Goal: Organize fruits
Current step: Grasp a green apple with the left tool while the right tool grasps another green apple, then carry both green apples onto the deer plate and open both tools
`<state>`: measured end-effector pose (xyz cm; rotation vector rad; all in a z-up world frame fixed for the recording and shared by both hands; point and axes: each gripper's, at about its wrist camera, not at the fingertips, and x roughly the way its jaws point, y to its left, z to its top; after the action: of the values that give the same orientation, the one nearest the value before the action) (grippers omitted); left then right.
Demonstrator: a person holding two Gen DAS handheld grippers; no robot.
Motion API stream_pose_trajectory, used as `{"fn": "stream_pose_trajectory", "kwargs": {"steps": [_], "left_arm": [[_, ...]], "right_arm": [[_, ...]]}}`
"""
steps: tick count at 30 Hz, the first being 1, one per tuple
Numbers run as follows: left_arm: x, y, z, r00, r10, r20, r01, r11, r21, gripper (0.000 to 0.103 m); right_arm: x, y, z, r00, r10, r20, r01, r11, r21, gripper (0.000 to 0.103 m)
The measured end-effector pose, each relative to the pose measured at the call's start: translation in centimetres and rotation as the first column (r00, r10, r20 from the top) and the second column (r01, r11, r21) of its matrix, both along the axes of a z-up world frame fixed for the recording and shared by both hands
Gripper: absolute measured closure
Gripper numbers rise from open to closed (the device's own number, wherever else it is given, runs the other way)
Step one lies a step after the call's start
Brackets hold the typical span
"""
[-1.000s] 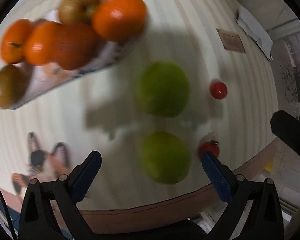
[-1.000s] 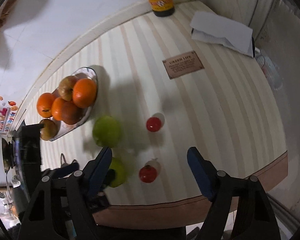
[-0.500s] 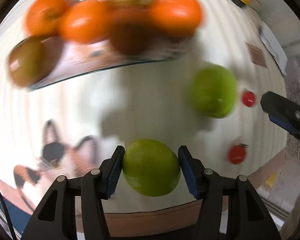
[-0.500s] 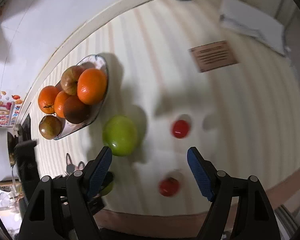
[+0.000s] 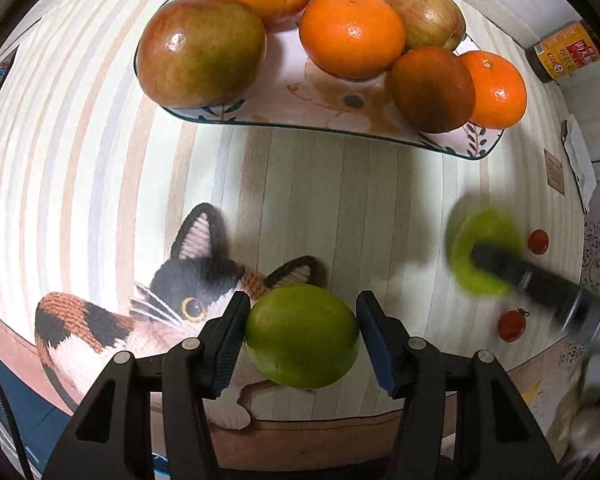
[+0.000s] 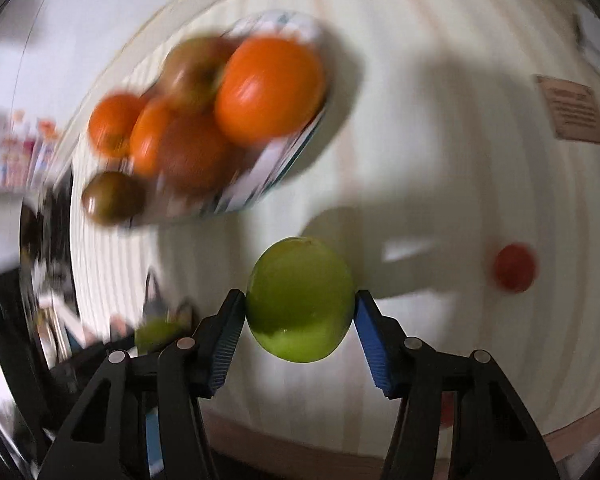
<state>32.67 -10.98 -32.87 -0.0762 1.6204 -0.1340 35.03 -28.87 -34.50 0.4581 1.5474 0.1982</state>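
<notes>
Left wrist: left claw (image 5: 302,336) clamped on a green apple (image 5: 302,334) over the striped surface (image 5: 340,184), just short of the fruit plate (image 5: 340,120); right wrist: right claw (image 6: 300,318) clamped on a second green apple (image 6: 300,300), plate beyond, blurred.

Both the left gripper (image 5: 302,334) and the right gripper (image 6: 300,322) are built of matte black plastic struts with triangular cut-outs, round silver screws at the joints, and ribbed blue pads (image 5: 376,338) lining the fingers (identical pairs).
</notes>
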Motion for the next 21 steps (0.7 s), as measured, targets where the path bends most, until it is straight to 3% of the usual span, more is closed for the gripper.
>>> {"fn": "stream_pose_trajectory", "kwargs": {"steps": [2,5,13,21], "left_arm": [[0.6,0.5,0.0,1.000,0.004,-0.008,-0.004,1.000,-0.010,0.049],[1.1,1.0,-0.7,0.999,0.038,-0.038,-0.040,0.998,-0.051,0.048],[1.8,2.4,0.5,1.000,0.030,-0.006,-0.030,0.999,-0.029,0.051],[5.8,3.0,6.4,0.993,0.069,0.101,-0.059,0.994,-0.095,0.051]], "right_arm": [[-0.6,1.3,0.2,0.999,0.051,0.015,-0.050,0.998,-0.038,0.044],[-0.7,1.6,0.2,0.999,0.044,0.021,-0.043,0.998,-0.046,0.044],[-0.6,1.4,0.1,0.999,0.035,0.034,-0.034,0.999,-0.042,0.044],[-0.1,0.3,1.4,0.999,-0.009,0.053,0.008,1.000,0.017,0.045]]}}
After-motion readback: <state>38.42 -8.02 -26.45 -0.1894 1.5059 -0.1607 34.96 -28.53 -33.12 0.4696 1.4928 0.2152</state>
